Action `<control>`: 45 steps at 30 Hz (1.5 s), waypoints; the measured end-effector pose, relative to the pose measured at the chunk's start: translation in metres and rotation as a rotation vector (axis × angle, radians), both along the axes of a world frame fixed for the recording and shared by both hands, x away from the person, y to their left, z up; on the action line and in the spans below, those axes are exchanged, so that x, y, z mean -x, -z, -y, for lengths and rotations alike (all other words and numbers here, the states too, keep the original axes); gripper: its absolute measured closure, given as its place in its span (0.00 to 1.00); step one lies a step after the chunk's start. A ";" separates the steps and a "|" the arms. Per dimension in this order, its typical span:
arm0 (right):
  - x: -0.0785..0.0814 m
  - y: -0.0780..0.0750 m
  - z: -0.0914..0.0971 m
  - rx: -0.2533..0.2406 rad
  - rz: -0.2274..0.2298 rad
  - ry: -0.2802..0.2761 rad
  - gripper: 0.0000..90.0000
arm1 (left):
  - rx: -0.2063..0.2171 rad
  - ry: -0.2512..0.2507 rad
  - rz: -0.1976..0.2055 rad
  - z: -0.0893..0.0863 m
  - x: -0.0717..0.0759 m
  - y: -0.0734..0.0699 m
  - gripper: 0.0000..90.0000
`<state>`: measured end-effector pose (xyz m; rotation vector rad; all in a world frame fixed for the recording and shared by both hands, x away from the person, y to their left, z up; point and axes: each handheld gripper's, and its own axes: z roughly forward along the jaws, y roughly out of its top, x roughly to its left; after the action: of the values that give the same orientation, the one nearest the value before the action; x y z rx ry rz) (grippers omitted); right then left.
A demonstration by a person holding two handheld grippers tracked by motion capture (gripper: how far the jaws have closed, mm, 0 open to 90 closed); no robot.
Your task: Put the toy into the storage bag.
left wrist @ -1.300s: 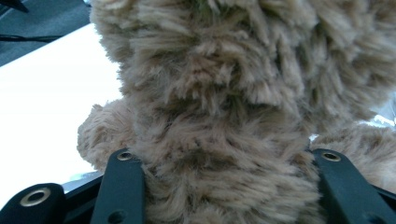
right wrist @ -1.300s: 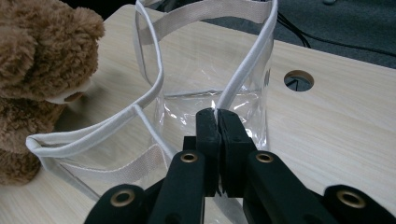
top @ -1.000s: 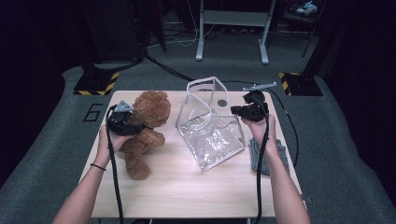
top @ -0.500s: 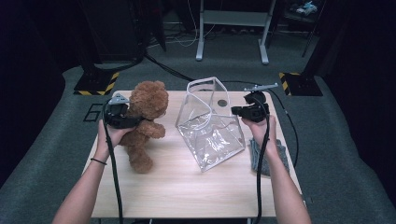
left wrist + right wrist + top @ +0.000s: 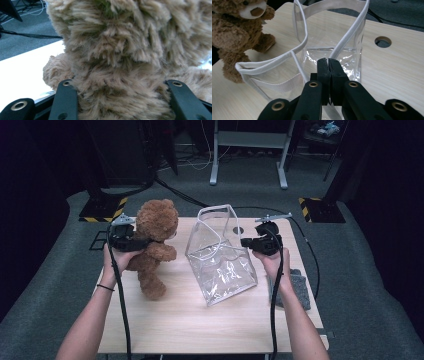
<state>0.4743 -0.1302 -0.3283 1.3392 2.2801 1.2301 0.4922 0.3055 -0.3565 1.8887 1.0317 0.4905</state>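
The brown teddy bear [image 5: 152, 247] stands nearly upright at the left part of the wooden table [image 5: 200, 325], its head toward the far edge and one leg reaching down to the tabletop. The left gripper [image 5: 131, 241] clamps it at the torso from the left side; in the left gripper view both black jaws press into the fur [image 5: 120, 75] on either side of the body, set partly apart with the plush filling the space between them. The person's left hand [image 5: 114, 265] carries this gripper just beside the bear's back.

The clear plastic tote bag [image 5: 220, 260], edged with white binding, sits at the middle of the table, just to the right of the bear and apart from it. Its open mouth faces up and toward the far edge, and its white handles stand above the rim.

The right gripper [image 5: 246, 242] meets the bag at its upper right edge. In the right gripper view its jaws are pressed together, tips [image 5: 328, 62] against the clear wall at the bag's rim; whether a fold of plastic is pinched between them cannot be told.

A grey cloth [image 5: 299, 287] lies at the table's right edge, beside the right forearm.
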 end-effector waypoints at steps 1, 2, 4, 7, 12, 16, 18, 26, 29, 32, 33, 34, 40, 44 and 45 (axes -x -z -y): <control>0.002 0.001 -0.002 -0.008 -0.011 -0.007 0.99 | 0.000 0.003 0.002 0.000 -0.001 -0.001 0.57; 0.003 0.001 -0.005 0.005 0.001 -0.020 0.99 | 0.006 -0.003 0.007 0.000 -0.001 -0.002 0.57; 0.006 0.002 -0.009 0.018 0.011 -0.029 0.99 | 0.009 -0.004 0.008 0.000 -0.002 -0.003 0.57; 0.006 0.002 -0.009 0.020 0.020 -0.028 0.97 | 0.022 -0.007 0.012 -0.001 -0.005 -0.007 0.57; 0.006 0.003 0.003 0.020 0.052 -0.008 0.78 | 0.043 -0.016 0.023 -0.002 -0.008 -0.013 0.57; 0.009 0.003 0.015 0.019 0.074 0.016 0.60 | 0.051 -0.022 0.028 -0.002 -0.011 -0.016 0.57; 0.010 0.003 0.022 0.015 0.095 0.021 0.46 | 0.054 -0.021 0.030 -0.003 -0.012 -0.018 0.57; 0.020 0.005 0.044 0.023 0.140 0.057 0.14 | 0.061 -0.026 0.038 -0.005 -0.015 -0.026 0.57; 0.026 0.009 0.058 0.019 0.152 0.085 0.09 | 0.071 -0.035 0.044 -0.007 -0.016 -0.030 0.57; 0.027 0.019 0.074 0.017 0.145 0.113 0.06 | 0.077 -0.035 0.052 -0.007 -0.017 -0.036 0.57; 0.027 0.026 0.081 0.031 0.142 0.135 0.05 | 0.081 -0.034 0.055 -0.007 -0.017 -0.037 0.57; 0.027 0.031 0.084 0.045 0.142 0.143 0.05 | 0.084 -0.035 0.059 -0.006 -0.018 -0.040 0.57; 0.023 0.089 0.111 0.110 0.054 0.213 0.03 | 0.085 -0.029 0.081 -0.001 -0.019 -0.052 0.56; 0.019 0.125 0.120 0.155 0.004 0.244 0.01 | 0.093 -0.030 0.092 0.000 -0.022 -0.059 0.56; 0.018 0.133 0.121 0.168 -0.004 0.254 0.01 | 0.092 -0.028 0.095 0.000 -0.022 -0.061 0.56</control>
<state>0.4559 -0.2514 -0.4609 1.5111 2.0832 0.9336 0.5143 0.3058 -0.2957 1.7553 1.0028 0.5351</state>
